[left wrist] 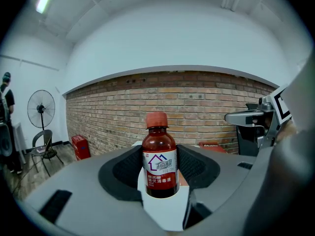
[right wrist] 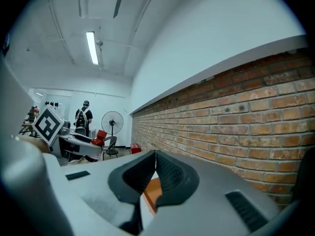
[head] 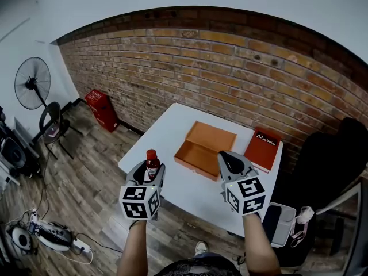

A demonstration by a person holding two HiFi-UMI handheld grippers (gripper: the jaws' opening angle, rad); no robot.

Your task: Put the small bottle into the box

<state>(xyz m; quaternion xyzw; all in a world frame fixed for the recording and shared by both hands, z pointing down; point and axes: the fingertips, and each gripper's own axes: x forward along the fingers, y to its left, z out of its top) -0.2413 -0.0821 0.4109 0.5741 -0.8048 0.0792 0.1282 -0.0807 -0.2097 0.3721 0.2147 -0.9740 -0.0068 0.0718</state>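
Rough brick wall (head: 230, 68); left hand-held gripper (head: 152, 171) tight on glossy small bottle (left wrist: 159, 156), right hand-held gripper (right wrist: 155, 160) closed.

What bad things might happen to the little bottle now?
The left hand-held gripper grips the small bottle low down, near the table edge; if it slips, it might drop to the floor. The box looks shallow, so a bottle set upright might topple out. The shut right hand-held gripper hangs close to the box and might nudge it.

Red-cap btl (left wrist: 159, 156) upright; orange box (head: 205, 149) open
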